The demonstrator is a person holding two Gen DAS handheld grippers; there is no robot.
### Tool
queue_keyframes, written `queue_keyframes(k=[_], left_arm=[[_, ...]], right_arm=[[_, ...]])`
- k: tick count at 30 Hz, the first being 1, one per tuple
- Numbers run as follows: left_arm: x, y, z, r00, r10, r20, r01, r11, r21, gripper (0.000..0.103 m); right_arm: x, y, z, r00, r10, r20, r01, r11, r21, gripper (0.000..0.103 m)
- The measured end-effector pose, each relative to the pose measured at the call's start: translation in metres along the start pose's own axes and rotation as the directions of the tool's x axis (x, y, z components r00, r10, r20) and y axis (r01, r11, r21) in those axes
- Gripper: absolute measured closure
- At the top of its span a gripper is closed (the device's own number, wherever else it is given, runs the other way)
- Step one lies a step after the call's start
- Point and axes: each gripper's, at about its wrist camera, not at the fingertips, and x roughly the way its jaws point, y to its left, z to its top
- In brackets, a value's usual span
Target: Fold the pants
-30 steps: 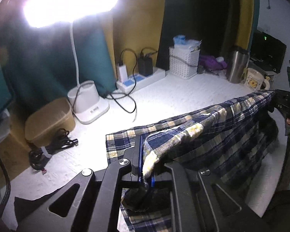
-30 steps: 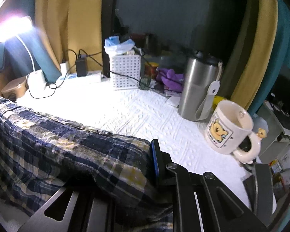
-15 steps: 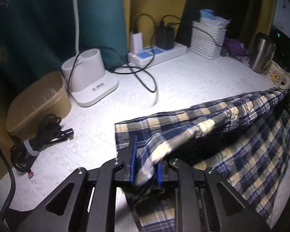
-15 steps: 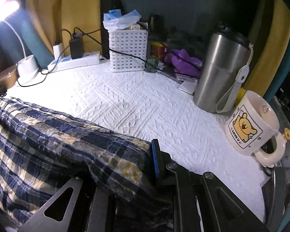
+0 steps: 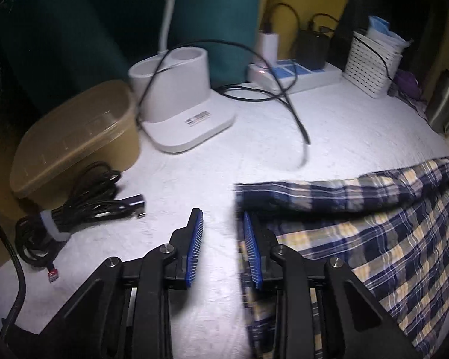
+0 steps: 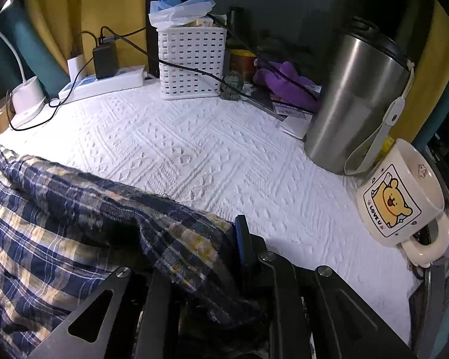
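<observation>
The blue, yellow and white plaid pants (image 5: 374, 239) lie on the white textured table cover (image 5: 194, 185), their top layer folded over into a raised ridge. My left gripper (image 5: 221, 213) is open and still opening. Nothing is between its blue pads, and its right finger rests at the pants' left edge. In the right wrist view the pants (image 6: 45, 224) fill the lower left. My right gripper (image 6: 194, 233) is shut on a bunched fold of them. Cloth hides its left finger, and only the right blue pad (image 6: 239, 236) shows.
At the far left are a tan lidded tub (image 5: 74, 137), a coiled black cable (image 5: 74, 209) and a white lamp base (image 5: 179, 110). A power strip (image 5: 296, 74) and white basket (image 6: 191, 59) line the back. A steel tumbler (image 6: 356, 98) and bear mug (image 6: 398, 200) stand at right.
My left gripper has let go of the pants corner and opened, and it has come down closer to the table. The right gripper sank a little, still holding the cloth.
</observation>
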Motion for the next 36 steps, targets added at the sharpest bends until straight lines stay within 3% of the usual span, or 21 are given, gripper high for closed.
queue_keyframes(k=[3, 5, 6, 14, 18, 22, 25, 29, 36], left_arm=[[-0.006, 0.001, -0.002, 1.0, -0.001, 0.006, 0.001, 1.0, 0.001, 0.075], [-0.01, -0.001, -0.003, 1.0, -0.022, 0.013, 0.022, 1.0, 0.001, 0.075], [-0.012, -0.004, -0.002, 0.999, -0.038, 0.013, 0.037, 0.999, 0.004, 0.075], [-0.002, -0.039, 0.009, 0.995, -0.095, -0.017, 0.096, 0.992, 0.087, 0.075], [-0.001, -0.054, 0.015, 0.992, -0.123, -0.012, 0.124, 0.986, 0.114, 0.075], [0.0, -0.068, 0.024, 0.989, -0.145, -0.001, 0.144, 0.98, 0.136, 0.074], [0.013, -0.076, 0.03, 0.988, -0.153, -0.016, 0.153, 0.978, 0.143, 0.065], [0.021, -0.075, 0.031, 0.992, -0.115, -0.044, 0.12, 0.984, 0.13, 0.065], [-0.009, -0.045, 0.011, 0.996, -0.091, -0.023, 0.093, 0.994, 0.063, 0.061]], right_arm=[[-0.007, -0.001, 0.004, 1.0, -0.025, 0.016, 0.025, 1.0, -0.004, 0.071], [-0.011, -0.006, 0.006, 0.998, -0.055, 0.034, 0.055, 0.998, 0.006, 0.031], [-0.014, -0.01, 0.007, 0.996, -0.068, 0.049, 0.067, 0.998, 0.016, 0.0], [-0.018, -0.035, 0.012, 0.989, -0.137, 0.063, 0.134, 0.989, 0.056, 0.0], [-0.037, -0.025, 0.014, 0.981, -0.144, 0.132, 0.138, 0.989, 0.051, 0.0], [-0.045, -0.001, 0.024, 0.98, -0.065, 0.186, 0.063, 0.998, 0.018, 0.0], [-0.023, 0.015, 0.033, 0.986, -0.07, 0.15, 0.076, 0.997, -0.033, 0.0], [0.002, 0.006, 0.042, 0.987, -0.128, 0.097, 0.129, 0.992, -0.008, 0.0], [-0.012, -0.021, 0.029, 0.983, -0.158, 0.094, 0.156, 0.987, 0.029, 0.0]])
